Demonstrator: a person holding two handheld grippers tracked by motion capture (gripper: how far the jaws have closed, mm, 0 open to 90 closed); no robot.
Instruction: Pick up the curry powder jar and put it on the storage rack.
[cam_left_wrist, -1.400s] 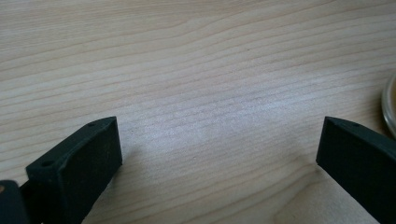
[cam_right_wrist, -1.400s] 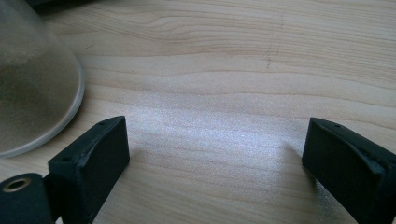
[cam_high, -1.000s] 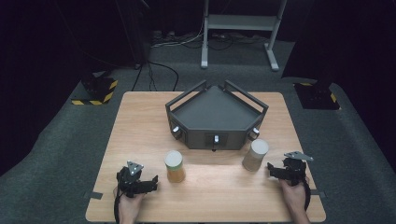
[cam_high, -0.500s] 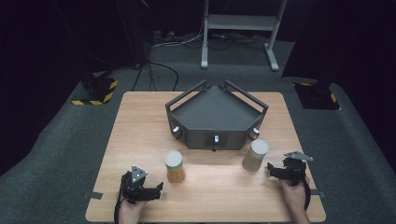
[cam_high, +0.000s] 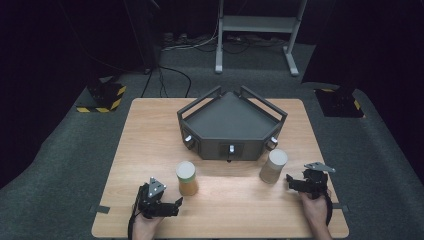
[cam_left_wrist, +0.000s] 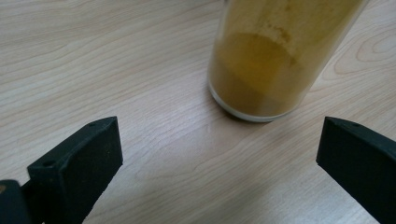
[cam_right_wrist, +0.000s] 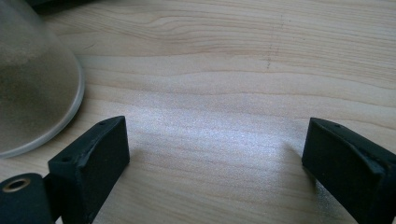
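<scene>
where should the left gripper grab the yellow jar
Around the straight glass wall, about mid-height, below the pale lid. The yellow jar stands upright on the table, a round cylinder, so level jaws can close across it. Come from the near left side, where the open left gripper already faces it; the tray stands behind.

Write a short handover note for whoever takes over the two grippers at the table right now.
Left gripper: open, nothing between the jaws, low over the table, aimed at the yellow-powder jar just ahead of it.
Right gripper: open and empty, beside the grey-powder jar, not touching it.
Both jars stand upright in front of the dark tray, one on each side; the tray holds nothing.
Done: grippers lined up near the jars.
Left: neither jar is gripped yet; probably each gets picked up, perhaps for the tray.
</scene>
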